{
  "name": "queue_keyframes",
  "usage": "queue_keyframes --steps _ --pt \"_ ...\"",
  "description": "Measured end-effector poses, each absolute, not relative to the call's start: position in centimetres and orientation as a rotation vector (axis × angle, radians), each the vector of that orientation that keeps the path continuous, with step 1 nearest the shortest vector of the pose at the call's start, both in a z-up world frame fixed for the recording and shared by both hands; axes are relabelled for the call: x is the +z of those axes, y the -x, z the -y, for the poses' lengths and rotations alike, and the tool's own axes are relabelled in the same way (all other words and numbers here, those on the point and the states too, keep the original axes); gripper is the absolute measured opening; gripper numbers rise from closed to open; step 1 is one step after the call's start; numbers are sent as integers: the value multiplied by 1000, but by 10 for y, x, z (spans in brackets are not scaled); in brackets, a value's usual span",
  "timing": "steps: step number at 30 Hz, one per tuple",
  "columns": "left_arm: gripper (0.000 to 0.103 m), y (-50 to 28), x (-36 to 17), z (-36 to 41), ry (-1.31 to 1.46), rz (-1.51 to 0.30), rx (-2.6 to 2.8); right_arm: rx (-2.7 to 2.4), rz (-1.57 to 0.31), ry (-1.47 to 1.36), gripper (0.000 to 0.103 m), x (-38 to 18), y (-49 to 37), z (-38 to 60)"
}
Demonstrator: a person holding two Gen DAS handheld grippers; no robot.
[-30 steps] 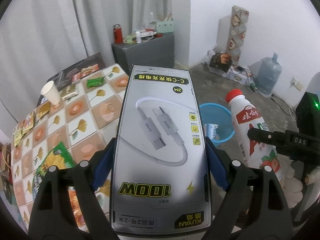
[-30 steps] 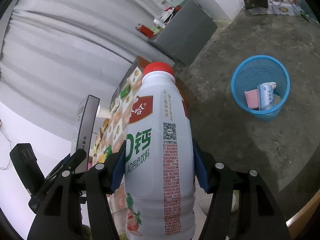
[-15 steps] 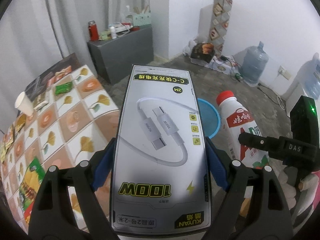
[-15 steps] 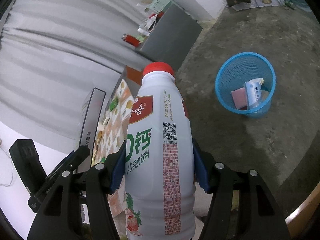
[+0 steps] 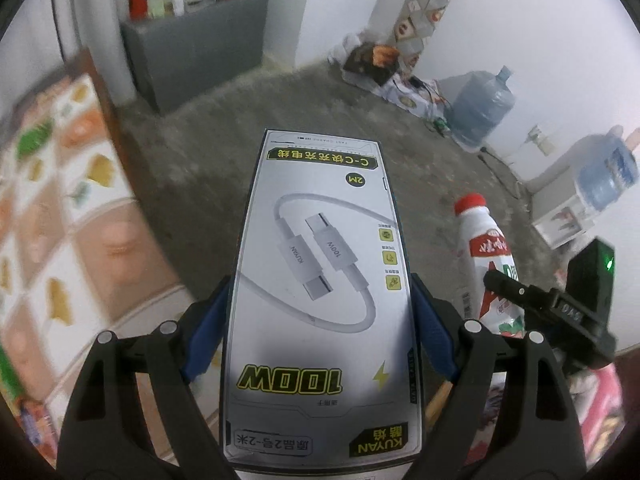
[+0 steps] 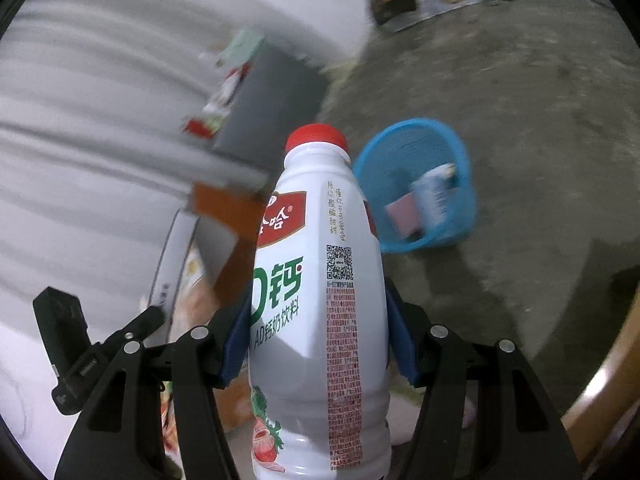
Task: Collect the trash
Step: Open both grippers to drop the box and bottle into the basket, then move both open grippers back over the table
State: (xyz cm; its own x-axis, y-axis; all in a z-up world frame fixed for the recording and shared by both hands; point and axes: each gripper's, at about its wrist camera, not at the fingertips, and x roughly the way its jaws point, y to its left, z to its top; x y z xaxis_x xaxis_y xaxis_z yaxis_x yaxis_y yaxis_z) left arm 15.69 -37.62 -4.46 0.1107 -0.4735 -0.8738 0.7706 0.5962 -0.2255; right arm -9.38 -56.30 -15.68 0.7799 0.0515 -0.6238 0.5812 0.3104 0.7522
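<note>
While the left gripper (image 5: pixel 320 332) clamps a flat grey cable box printed "100W" (image 5: pixel 320 304) at frame centre, that box hides the floor directly ahead. Right gripper (image 6: pixel 316 344) grips a white plastic milk-drink bottle with red cap (image 6: pixel 316 280) upright between blue pads (image 6: pixel 400 344). Beyond the bottle, right of centre, a round blue mesh bin (image 6: pixel 424 188) stands on grey concrete, holding a pink item and a carton. Patterned tabletop (image 5: pixel 52 216) occupies the left. Blue water jugs (image 5: pixel 480 108) stand at upper right by the wall.

Cable box (image 5: pixel 320 300) in left gripper (image 5: pixel 320 320) (milk bottle (image 5: pixel 486 256) alongside, right).
</note>
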Motion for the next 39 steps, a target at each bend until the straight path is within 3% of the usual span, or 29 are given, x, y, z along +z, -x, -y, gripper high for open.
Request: queue_keyframes --steps 7,15,18,23,31,39 --pt "80 -173 -92 434 -336 -1253 -963 -428 -666 -1303 58 -195 85 590" --pt "83 -192 -114 515 -353 -1248 -951 -401 -713 -1325 60 -229 0 643" --pt "85 -202 -129 545 -396 -1239 -913 -424 -734 -1316 73 -255 -28 671" --pt "85 -206 -151 548 -333 -1295 -917 -515 -778 -1366 73 -291 -20 675" --pt "85 -184 -124 519 -305 -1183 -980 -574 -746 -1230 73 -271 37 637" --pt "85 -145 -70 465 -181 -1045 -1047 -640 -688 -961 73 -200 62 585"
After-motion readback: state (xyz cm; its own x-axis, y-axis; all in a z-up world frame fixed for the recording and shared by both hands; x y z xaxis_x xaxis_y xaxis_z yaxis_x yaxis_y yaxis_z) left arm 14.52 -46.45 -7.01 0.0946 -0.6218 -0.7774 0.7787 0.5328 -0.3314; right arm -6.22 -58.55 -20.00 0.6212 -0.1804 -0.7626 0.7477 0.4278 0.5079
